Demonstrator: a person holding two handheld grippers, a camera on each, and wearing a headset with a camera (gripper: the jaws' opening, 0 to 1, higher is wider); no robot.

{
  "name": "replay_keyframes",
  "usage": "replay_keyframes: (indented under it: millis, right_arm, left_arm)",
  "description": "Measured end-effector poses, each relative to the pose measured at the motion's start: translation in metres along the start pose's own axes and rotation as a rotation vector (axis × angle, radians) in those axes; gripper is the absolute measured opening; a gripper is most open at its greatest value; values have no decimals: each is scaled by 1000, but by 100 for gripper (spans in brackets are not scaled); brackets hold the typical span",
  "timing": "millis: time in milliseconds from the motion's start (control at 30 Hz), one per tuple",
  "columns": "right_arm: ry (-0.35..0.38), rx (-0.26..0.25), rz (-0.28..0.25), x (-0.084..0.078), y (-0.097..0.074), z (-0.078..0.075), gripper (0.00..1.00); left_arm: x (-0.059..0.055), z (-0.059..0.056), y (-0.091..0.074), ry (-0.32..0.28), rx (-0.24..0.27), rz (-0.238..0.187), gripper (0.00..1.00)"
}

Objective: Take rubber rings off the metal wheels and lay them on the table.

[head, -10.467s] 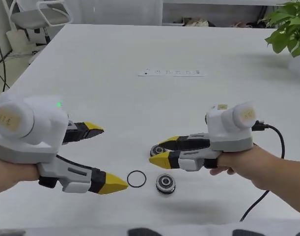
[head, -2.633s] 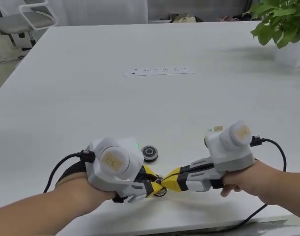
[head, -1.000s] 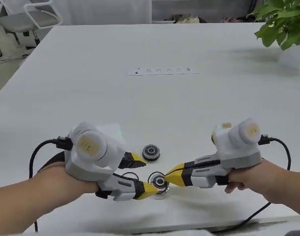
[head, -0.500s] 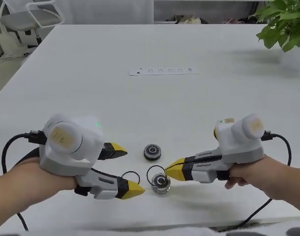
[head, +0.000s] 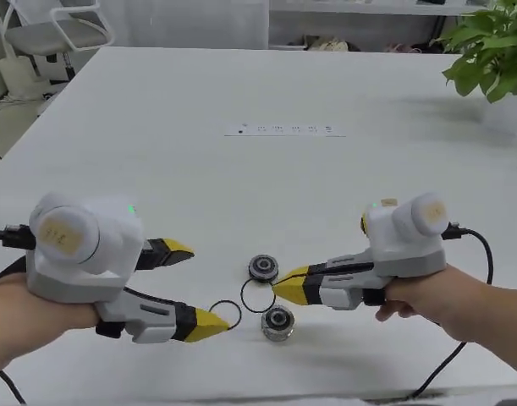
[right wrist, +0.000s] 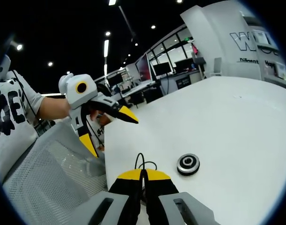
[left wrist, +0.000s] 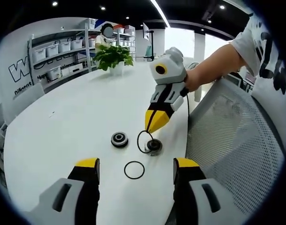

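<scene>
Two metal wheels lie on the white table (head: 241, 186): one wheel (head: 262, 268) farther off, one wheel (head: 277, 321) nearer me. My right gripper (head: 280, 288) is shut on a black rubber ring (head: 243, 296) that hangs from its tips between the wheels. The right gripper view shows that ring (right wrist: 136, 161) sticking out of the closed jaws, with a wheel (right wrist: 187, 163) beyond. My left gripper (head: 195, 286) stands open to the left, holding nothing. A second ring (head: 239, 311) lies flat by its lower tip, and also shows as a ring (left wrist: 124, 169) between the jaws in the left gripper view.
A white power strip (head: 285, 129) lies mid-table. A potted plant (head: 491, 59) stands at the far right corner and a chair (head: 51, 34) beyond the far left edge. The table's near edge runs just below the grippers. A cable (head: 461, 338) trails from the right gripper.
My left gripper has drawn back to the left, away from the wheels. The right gripper stays shut on the ring, now raised a little off the nearer wheel.
</scene>
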State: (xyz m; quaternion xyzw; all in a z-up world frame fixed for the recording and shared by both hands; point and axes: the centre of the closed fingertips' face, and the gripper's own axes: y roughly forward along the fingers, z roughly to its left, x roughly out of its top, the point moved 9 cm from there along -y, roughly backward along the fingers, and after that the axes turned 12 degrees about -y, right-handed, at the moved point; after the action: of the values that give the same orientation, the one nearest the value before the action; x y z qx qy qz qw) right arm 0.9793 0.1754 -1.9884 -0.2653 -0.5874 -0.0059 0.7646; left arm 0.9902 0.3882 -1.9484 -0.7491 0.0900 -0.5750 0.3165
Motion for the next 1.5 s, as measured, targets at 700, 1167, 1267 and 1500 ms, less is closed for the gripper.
replay_keyframes:
  millis: [700, 1167, 1267, 1500]
  right_arm:
    - [-7, 7, -3, 12, 28, 2, 0]
    - [3, 20, 27, 7, 53, 10, 0]
    - [0, 24, 34, 5, 58, 12, 0]
    - [-5, 21, 50, 3, 65, 14, 0]
  left_arm:
    - [-11, 10, -27, -40, 71, -24, 71]
    - [-17, 13, -41, -60, 111, -40, 72]
    - [-19, 12, -42, -63, 112, -39, 72]
    - [-20, 13, -43, -67, 115, -39, 72]
